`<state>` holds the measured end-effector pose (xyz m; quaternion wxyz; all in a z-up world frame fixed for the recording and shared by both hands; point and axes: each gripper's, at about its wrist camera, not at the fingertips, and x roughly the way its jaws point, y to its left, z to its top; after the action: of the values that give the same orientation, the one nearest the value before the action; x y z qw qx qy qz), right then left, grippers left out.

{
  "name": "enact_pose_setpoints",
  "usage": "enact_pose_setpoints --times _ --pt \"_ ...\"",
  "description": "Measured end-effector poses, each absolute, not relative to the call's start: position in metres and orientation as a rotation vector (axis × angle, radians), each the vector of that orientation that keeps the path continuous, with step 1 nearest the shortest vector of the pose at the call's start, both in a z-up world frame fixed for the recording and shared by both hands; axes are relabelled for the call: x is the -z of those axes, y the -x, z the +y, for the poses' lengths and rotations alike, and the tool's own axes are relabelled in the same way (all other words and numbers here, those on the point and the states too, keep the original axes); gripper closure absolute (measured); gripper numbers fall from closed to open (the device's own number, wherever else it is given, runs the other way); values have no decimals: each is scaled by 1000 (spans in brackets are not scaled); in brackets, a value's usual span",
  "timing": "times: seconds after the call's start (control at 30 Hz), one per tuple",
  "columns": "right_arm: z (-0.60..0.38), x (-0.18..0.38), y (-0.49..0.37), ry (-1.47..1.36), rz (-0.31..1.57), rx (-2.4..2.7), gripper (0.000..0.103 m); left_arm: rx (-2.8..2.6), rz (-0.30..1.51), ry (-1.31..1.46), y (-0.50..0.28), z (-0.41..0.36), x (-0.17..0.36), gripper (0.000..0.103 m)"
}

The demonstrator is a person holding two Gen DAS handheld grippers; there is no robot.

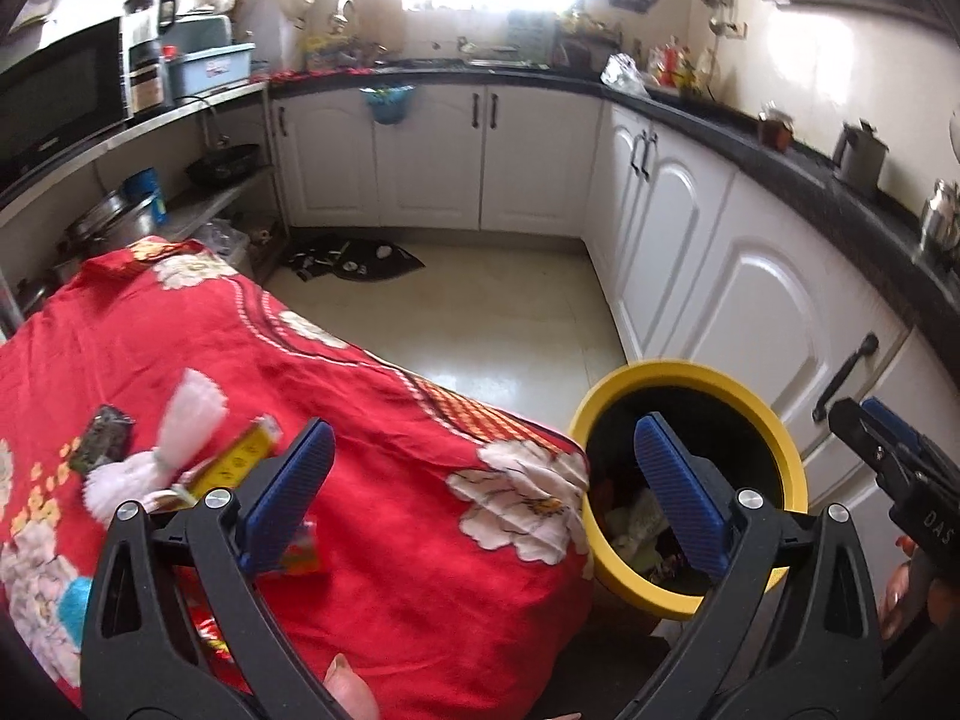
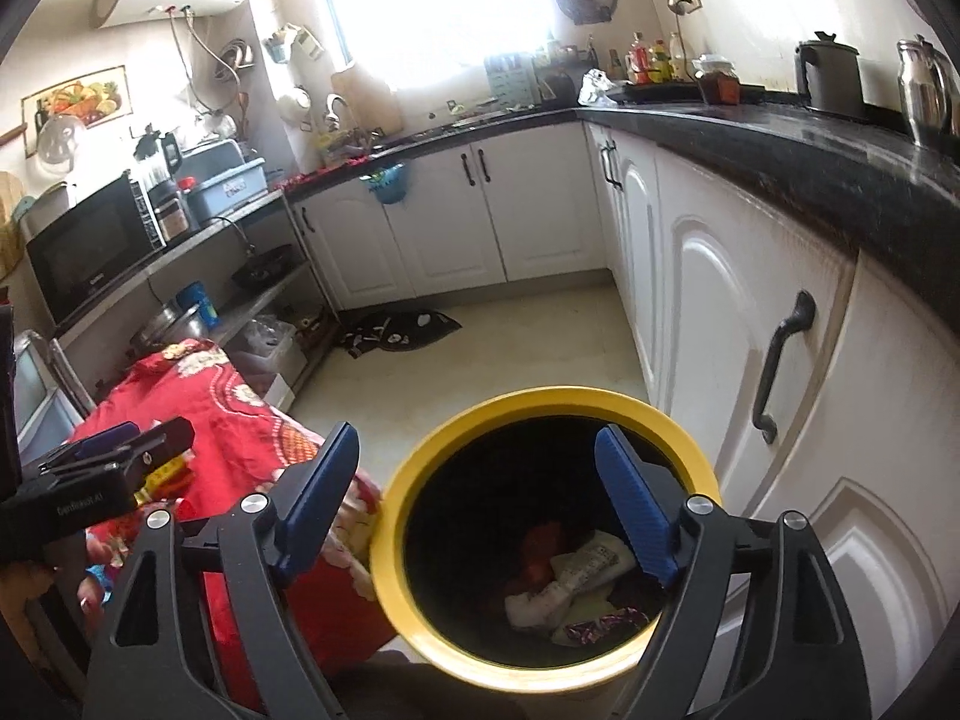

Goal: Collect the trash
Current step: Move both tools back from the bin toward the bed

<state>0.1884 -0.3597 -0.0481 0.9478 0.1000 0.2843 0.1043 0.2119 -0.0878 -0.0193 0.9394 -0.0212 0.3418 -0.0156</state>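
Because the yellow bin point(image 2: 384, 546) stands in its own shadow, most of its inside reads as plain black, and only the bottom shows: a crumpled white paper with print point(image 2: 591, 564), something red point(image 2: 540, 546) and a shiny dark wrapper point(image 2: 600, 624), heaped together so that their edges are hard to separate. The bin sits on the floor, touching the corner of the table under a red flowered cloth point(image 1: 390, 420), beside the white cabinets point(image 2: 720, 312). The right gripper point(image 2: 480, 516) hangs over the bin's mouth, its fingers wide apart with nothing between them. The left gripper point(image 1: 486, 498) straddles the table edge and the bin rim, its fingers spread wide and empty too. More trash lies on the cloth: a white tissue wad point(image 1: 174, 438), a yellow packet point(image 1: 240, 456) and a dark wrapper point(image 1: 102, 438), all blurred. A colourful scrap point(image 1: 303, 549) is half hidden behind the left finger. The hands holding the grippers are cut off at the frame edges.
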Motion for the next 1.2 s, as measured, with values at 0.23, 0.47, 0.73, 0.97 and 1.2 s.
enact_pose_setpoints --times 0.23,0.47,0.73,0.97,1.2 --pt "-341 32 -178 -177 545 -262 23 -20 642 88 -196 -59 -1 11" --pt "-320 19 -169 -155 525 -322 22 -69 603 121 -180 -30 -13 11" --pt "-290 9 -158 -128 510 -390 20 -117 576 153 -165 -1 -20 11" --pt "-262 3 -149 -97 508 -459 19 -157 565 187 -156 24 -20 11" --pt "-234 2 -145 -64 518 -518 19 -213 559 226 -145 54 -20 11"
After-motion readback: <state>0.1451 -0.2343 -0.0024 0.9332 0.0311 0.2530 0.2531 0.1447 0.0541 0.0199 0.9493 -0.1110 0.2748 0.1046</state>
